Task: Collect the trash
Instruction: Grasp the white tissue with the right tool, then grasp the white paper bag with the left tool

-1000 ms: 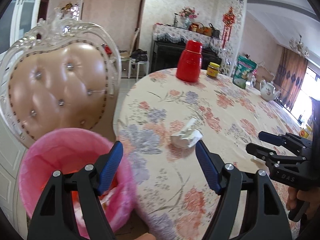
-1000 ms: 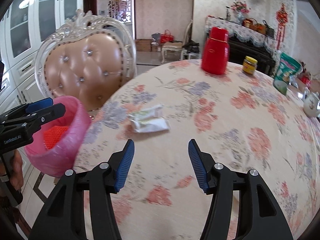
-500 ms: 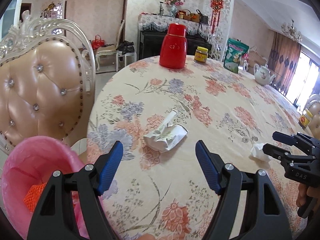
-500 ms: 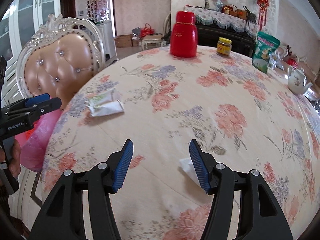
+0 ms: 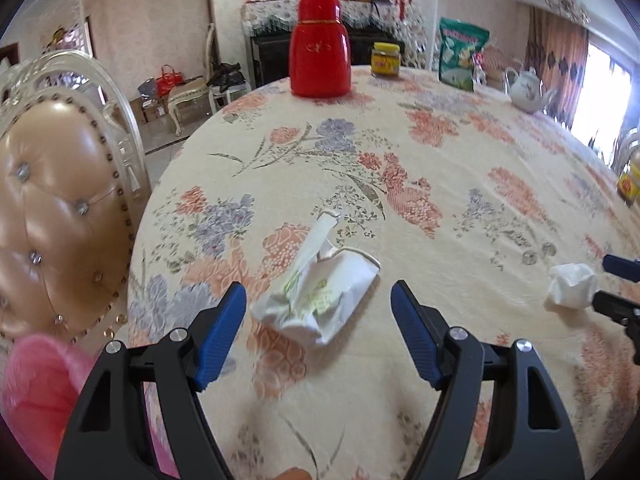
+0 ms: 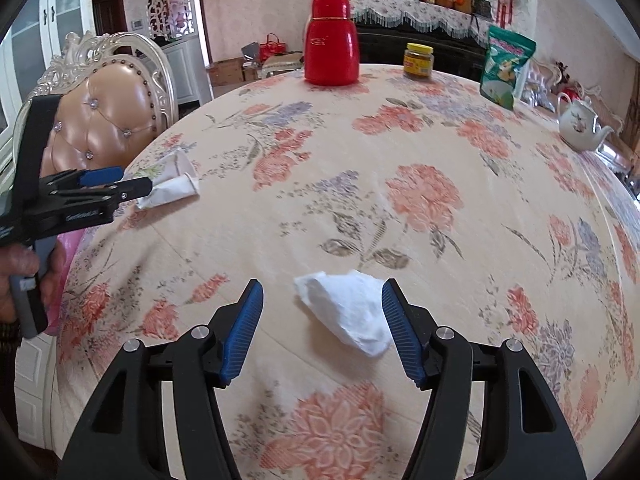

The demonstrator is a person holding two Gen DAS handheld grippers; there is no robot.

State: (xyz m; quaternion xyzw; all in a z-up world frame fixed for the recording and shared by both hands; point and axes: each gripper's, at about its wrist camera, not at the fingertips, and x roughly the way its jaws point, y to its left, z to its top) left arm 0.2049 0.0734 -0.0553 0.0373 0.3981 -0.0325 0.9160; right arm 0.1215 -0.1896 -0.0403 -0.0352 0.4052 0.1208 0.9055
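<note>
Red thermos [image 5: 320, 46], yellow-lidded jar [image 5: 385, 60], green bag [image 5: 460, 54] and teapot [image 5: 528, 90] (white) on floral tablecloth [image 5: 460, 184]

1. I see a matt woven floral tablecloth [image 5: 460, 208].
2. The crumpled tissue [image 6: 348, 312] looks like soft paper.
3. The wrapper [image 5: 316, 300] looks like creased, slightly shiny plastic.
4. The red thermos [image 5: 320, 46] is glossy.
5. The chair back [image 5: 52, 208] is shiny tufted leather.

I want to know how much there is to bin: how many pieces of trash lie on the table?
2. A crumpled wrapper lies between the left gripper fingers; a wadded tissue lies between the right gripper fingers.
</note>
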